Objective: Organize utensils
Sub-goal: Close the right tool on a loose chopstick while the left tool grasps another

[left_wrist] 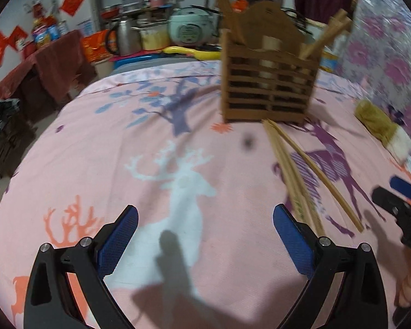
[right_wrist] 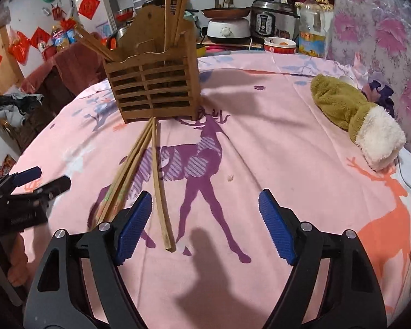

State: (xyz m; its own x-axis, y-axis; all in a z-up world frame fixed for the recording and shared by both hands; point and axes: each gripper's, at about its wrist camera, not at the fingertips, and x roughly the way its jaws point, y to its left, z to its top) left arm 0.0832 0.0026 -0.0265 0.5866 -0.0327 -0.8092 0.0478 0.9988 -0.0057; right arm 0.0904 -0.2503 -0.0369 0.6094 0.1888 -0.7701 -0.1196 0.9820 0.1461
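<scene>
Where they lie, chopsticks look tan

The tabletop's cloth is pink, printed with deer: a purple one with striped patches at the centre, an orange one at 4 o'clock, and a white one in the left wrist view. The slatted holder at 11 o'clock is brown wood; the chopsticks below it are pale tan. A plush toy at 2 o'clock is olive green with a cream end. Each gripper is black with blue textured pads.
</scene>
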